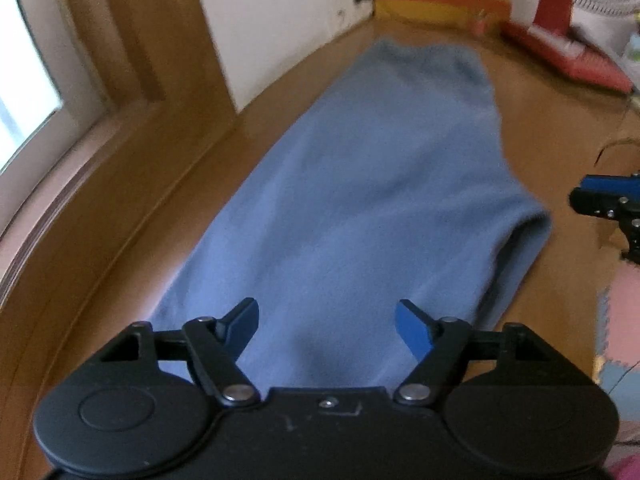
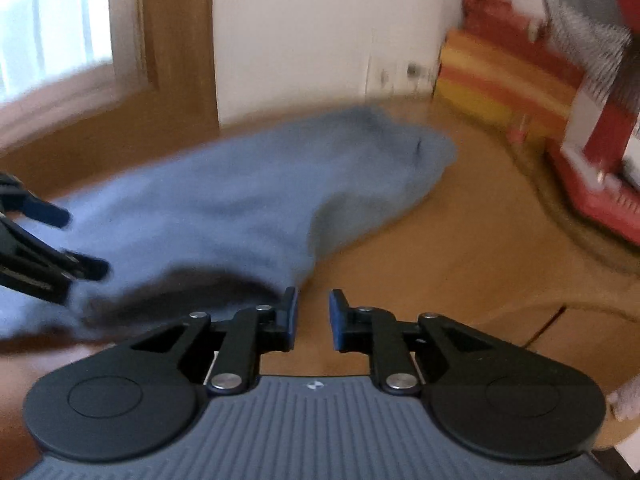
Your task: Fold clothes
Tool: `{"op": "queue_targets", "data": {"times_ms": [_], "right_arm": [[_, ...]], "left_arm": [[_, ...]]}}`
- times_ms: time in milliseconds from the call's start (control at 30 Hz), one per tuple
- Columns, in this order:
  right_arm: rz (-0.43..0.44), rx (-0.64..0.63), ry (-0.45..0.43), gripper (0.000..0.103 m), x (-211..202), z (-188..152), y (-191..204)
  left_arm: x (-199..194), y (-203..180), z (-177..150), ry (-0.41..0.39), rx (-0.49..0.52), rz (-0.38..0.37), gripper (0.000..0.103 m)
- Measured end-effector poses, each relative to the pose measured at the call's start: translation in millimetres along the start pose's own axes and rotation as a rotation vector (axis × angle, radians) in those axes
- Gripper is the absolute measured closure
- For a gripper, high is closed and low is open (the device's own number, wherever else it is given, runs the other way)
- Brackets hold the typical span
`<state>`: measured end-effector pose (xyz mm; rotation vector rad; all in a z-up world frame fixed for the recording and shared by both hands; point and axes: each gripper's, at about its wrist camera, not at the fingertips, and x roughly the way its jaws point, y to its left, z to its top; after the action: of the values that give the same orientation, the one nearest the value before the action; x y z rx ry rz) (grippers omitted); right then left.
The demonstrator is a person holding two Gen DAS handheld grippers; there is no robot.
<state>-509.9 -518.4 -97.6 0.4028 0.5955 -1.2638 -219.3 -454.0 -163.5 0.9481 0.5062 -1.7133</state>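
Floor (image 1: 132, 216): brown wood, carrying one blue garment beside a white wall.
Garment (image 1: 360, 184): one blue piece of clothing lay flat, already narrowed into a long strip; its long axis ran straight away from the left tongs toward the far wall.
Left tongs (image 1: 326, 330): one pair, spread wide over the garment's near end, gripping nothing; judged the nearer pair.
Right tongs (image 2: 312, 318): one pair, slightly parted with bare floor showing between them, holding nothing; the garment's edge lay just to their left.
Count: one garment, two tongs.
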Motion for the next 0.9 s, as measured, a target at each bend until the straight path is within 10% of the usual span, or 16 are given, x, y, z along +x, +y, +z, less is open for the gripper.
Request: {"op": "queue_targets", "data": {"times_ms": [200, 333, 667, 900], "right_arm": [[0.236, 0.060, -0.024, 0.087, 25.3, 18.2, 16.9], [0.192, 0.009, 0.086, 0.087, 43.2, -11.1, 20.1], [0.178, 0.029, 0.035, 0.084, 23.8, -6.6, -13.0], [0.121, 0.275, -0.047, 0.032, 53.0, 58.7, -122.9]], "left_arm": [[13.8, -16.8, 5.5, 0.073, 0.048, -0.101, 0.030], [12.5, -33.6, -20.8, 0.103, 0.088, -0.105, 0.027], [-17.8, -37.3, -1.5, -0.012, 0.065, -0.049, 0.029], [2.5, -77.6, 25.8, -0.016, 0.032, -0.017, 0.029]]}}
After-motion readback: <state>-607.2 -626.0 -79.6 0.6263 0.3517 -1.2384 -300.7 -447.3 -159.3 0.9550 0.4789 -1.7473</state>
